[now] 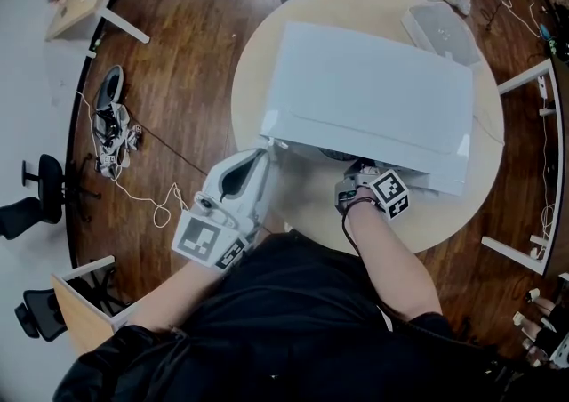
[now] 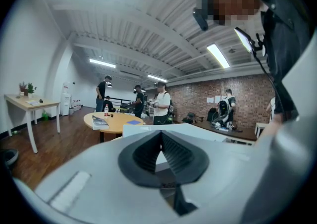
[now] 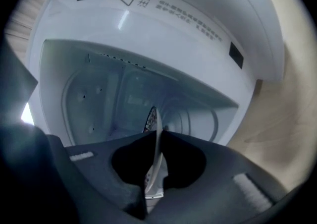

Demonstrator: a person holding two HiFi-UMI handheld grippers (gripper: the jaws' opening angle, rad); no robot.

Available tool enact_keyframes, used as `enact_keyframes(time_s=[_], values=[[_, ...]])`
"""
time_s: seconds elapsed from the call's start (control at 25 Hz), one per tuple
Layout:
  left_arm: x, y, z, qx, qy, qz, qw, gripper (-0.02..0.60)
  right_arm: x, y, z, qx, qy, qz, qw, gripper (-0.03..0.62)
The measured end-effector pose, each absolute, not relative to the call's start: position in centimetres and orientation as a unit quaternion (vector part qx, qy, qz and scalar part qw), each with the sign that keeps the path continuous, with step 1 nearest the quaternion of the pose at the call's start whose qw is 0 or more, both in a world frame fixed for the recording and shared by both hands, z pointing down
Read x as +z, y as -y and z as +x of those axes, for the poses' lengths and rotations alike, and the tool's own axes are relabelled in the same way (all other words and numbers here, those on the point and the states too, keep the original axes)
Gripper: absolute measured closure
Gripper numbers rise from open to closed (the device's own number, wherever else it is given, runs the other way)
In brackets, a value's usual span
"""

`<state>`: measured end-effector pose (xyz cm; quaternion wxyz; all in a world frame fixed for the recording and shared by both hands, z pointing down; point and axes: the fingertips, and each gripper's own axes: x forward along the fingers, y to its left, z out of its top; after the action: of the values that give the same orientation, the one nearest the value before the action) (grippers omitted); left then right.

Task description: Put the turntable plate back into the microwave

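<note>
The right gripper [image 3: 157, 141] is clamped on the rim of the turntable plate [image 3: 154, 166]. The plate shows edge-on as a thin sliver running straight ahead from the jaws. Its far edge is already past the mouth of the microwave [image 1: 369, 98], which stands on the round table [image 1: 307, 209] with its open front toward the table's near edge. The cavity [image 3: 124, 99] therefore lies directly ahead of the plate, along its own line. The plate seems to stand on edge relative to the cavity floor (not flat), so the coming move likely calls for a roll as well as a push inward. The left gripper [image 2: 161, 141] has its jaws together on nothing. It sits by the microwave's front left corner, farther from the plate.
</note>
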<state>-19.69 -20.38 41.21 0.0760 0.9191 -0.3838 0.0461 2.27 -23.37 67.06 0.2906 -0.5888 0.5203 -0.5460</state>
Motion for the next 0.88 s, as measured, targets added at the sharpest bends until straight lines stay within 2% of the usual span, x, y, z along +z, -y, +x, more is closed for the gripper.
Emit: enact_keyframes(time_s=[0.88], values=[[42.0,20.5,-20.5,0.060,0.400,0.911,0.082,0.578,68.3,25.6,3.8,-0.539,-0.481,-0.617,0.312,0.576]])
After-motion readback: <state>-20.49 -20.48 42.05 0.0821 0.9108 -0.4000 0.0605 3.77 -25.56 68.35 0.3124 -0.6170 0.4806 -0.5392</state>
